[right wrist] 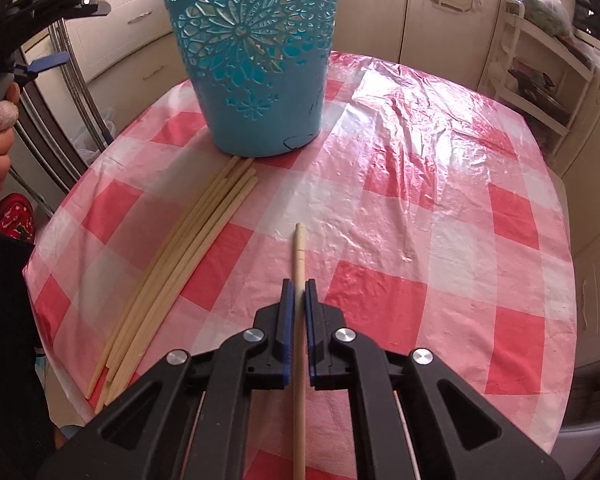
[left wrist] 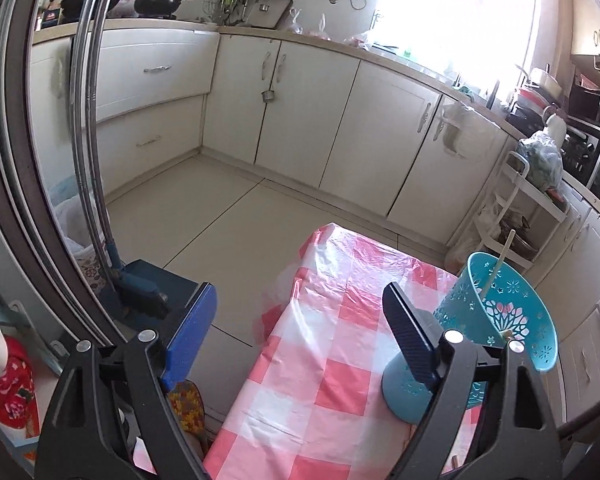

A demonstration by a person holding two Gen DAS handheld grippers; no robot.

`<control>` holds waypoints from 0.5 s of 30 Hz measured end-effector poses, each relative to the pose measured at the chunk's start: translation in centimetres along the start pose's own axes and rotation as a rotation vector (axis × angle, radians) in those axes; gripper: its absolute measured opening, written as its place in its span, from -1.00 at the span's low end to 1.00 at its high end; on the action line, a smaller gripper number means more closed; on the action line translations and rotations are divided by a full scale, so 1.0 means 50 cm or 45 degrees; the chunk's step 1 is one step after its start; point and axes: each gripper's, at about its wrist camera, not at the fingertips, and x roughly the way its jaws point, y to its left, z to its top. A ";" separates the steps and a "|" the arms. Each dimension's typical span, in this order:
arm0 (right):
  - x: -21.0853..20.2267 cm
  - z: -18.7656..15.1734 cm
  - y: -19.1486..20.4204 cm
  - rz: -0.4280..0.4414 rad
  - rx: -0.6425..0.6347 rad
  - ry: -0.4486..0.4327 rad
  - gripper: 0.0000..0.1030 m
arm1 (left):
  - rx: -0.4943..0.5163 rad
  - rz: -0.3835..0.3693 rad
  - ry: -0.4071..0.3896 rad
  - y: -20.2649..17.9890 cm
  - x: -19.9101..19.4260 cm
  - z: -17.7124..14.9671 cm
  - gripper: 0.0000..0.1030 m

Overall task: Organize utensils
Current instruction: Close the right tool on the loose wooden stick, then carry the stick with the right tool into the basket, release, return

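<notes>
A teal cut-out holder [right wrist: 252,60] stands upright on the pink checked tablecloth [right wrist: 420,208]. Several pale wooden chopsticks [right wrist: 188,252] lie in a bundle left of centre, their far ends touching the holder's base. My right gripper [right wrist: 299,286] is shut on one chopstick [right wrist: 299,248], which points forward toward the holder. In the left wrist view the holder [left wrist: 500,312] sits right of my open, empty left gripper [left wrist: 300,304], with one chopstick [left wrist: 498,260] standing inside it. The left gripper hovers over the table's left edge.
White kitchen cabinets [left wrist: 300,112] line the far walls. A broom and blue dustpan [left wrist: 140,288] stand on the floor left of the table. A white shelf cart [right wrist: 540,64] stands beyond the table's right side. My left hand and gripper [right wrist: 40,4] show at the upper left.
</notes>
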 end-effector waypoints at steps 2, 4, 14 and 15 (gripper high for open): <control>-0.001 -0.003 0.008 -0.014 -0.025 0.002 -0.88 | 0.022 0.000 -0.002 -0.007 -0.003 -0.004 0.62; -0.008 -0.005 -0.003 0.026 0.031 0.002 -0.89 | 0.032 0.005 0.020 -0.014 0.003 -0.007 0.65; -0.206 0.074 -0.079 0.432 0.337 -0.383 -0.89 | 0.026 0.009 0.109 -0.016 0.025 -0.020 0.66; -0.227 0.090 -0.079 0.458 0.349 -0.429 -0.89 | 0.032 0.012 0.106 -0.018 0.025 -0.022 0.66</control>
